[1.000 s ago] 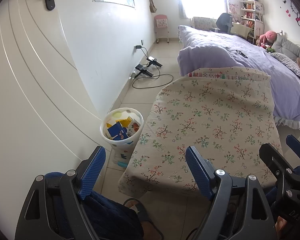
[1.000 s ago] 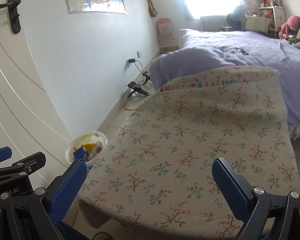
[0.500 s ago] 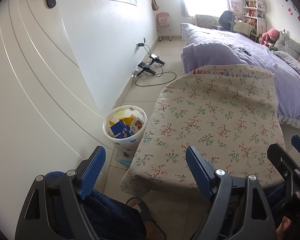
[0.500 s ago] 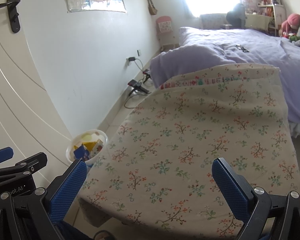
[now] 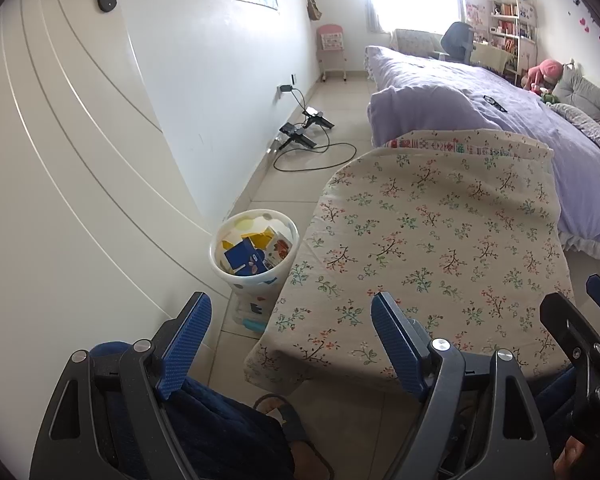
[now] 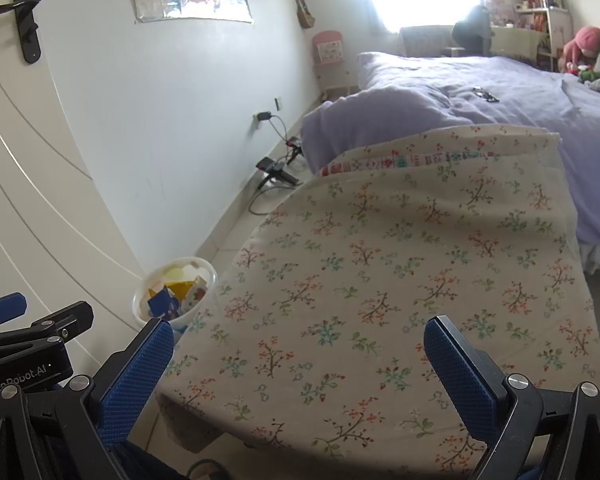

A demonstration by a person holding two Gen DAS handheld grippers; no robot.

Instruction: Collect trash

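both hand-held grippers [image 5: 288, 340] [image 6: 296, 360] wide, empty; light, crushable cartons fill bin [image 5: 254, 250] at ten o'clock; grip its stiff rim.

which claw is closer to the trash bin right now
Left. The left claw sits just short of the trash bin, beside the table; the right claw is over the flowered tablecloth, farther away.

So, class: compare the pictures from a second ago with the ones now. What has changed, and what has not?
Little changed. Both cameras drifted slightly: in the left wrist view the trash bin and floral-covered table slid a bit lower and rightward in the frame. Nothing was grasped or released. The left gripper and right gripper stay open and empty, the bin remains full of cartons, and the tabletop is bare.
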